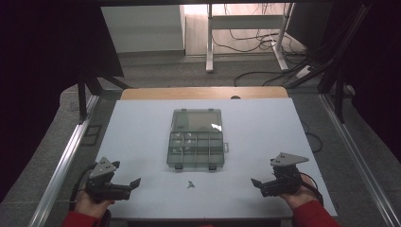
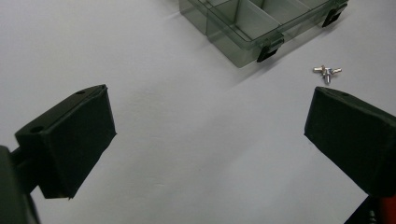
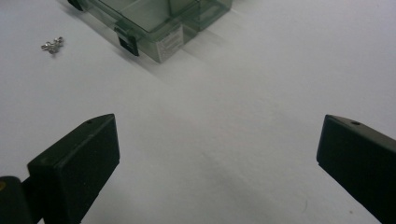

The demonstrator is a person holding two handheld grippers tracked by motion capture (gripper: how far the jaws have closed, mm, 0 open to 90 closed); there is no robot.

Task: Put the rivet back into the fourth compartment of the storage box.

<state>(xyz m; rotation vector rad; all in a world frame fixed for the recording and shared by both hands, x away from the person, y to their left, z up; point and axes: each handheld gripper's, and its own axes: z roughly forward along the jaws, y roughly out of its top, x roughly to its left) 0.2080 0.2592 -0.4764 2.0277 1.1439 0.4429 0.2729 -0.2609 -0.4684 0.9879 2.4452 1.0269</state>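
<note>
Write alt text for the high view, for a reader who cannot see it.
An open clear compartment box sits mid-table on a white sheet, with a few small metal screws lying just in front of it. At the near edge, a person's hands hold the left gripper and right gripper, both open and empty.

Box (image 1: 196, 137): clear smoky-grey plastic organiser, lid swung open and lying flat at 12 o'clock of the tray; tray split into small compartments; two dark latches on its near edge; sits mid-table.
Screws (image 1: 190, 184): small cluster of silvery metal bits, lying loose on the white surface at 6 o'clock of the box, near its front edge, not touching it.
</note>
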